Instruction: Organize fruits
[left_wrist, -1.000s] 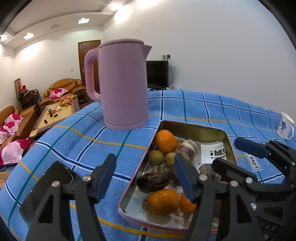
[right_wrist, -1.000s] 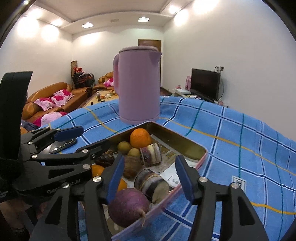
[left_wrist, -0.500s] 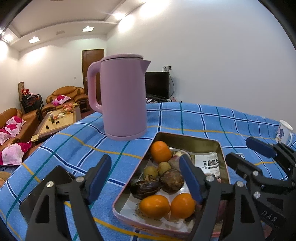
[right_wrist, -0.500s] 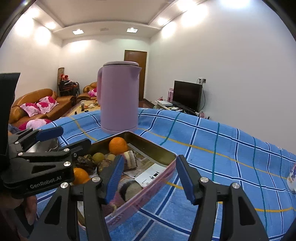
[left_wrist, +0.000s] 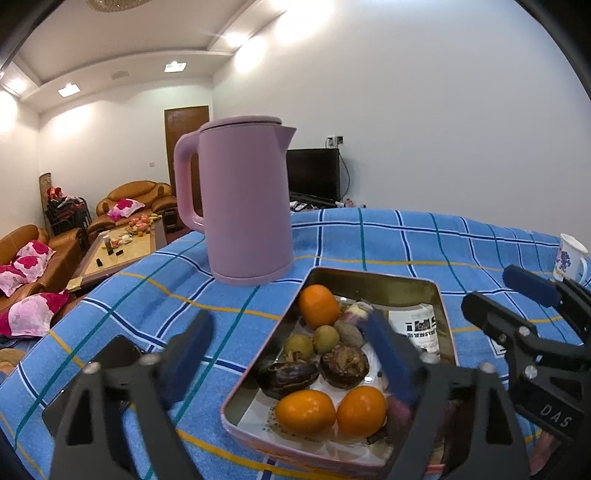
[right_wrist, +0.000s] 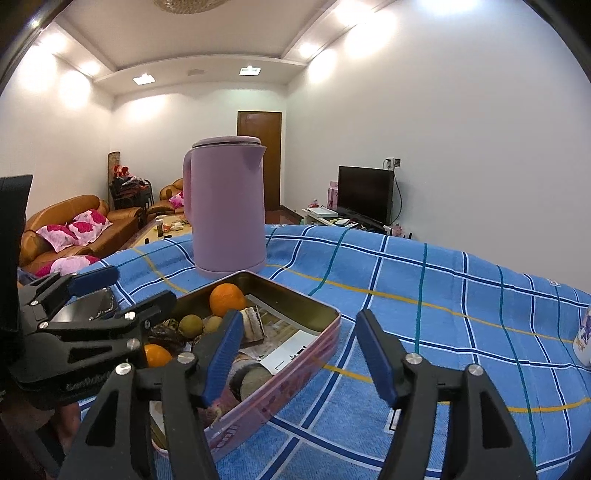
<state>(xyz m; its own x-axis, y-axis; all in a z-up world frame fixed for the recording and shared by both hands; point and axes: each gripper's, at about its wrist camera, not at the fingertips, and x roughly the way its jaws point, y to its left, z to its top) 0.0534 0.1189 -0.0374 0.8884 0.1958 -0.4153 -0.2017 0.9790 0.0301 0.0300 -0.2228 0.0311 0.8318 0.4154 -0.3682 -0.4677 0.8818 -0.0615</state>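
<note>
A pink-rimmed metal tray (left_wrist: 439, 306) lies on the blue checked cloth and holds several fruits: oranges (left_wrist: 318, 305), small green-brown fruits (left_wrist: 325, 339), dark chestnut-like pieces (left_wrist: 288, 374) and cut cane pieces (right_wrist: 253, 325). My left gripper (left_wrist: 291, 354) is open and empty, above the tray's near left edge. My right gripper (right_wrist: 299, 350) is open and empty, over the tray's right rim (right_wrist: 325, 345); it also shows in the left wrist view (left_wrist: 509, 291).
A tall pink kettle (left_wrist: 240, 206) stands just behind the tray. A white mug (left_wrist: 569, 256) stands at the far right of the table. A dark flat object (left_wrist: 110, 354) lies left of the tray. Sofas and a coffee table are beyond the table's left edge.
Both grippers have pulled back and risen from the tray, staying open. The purple radish by the right gripper is out of sight now.
</note>
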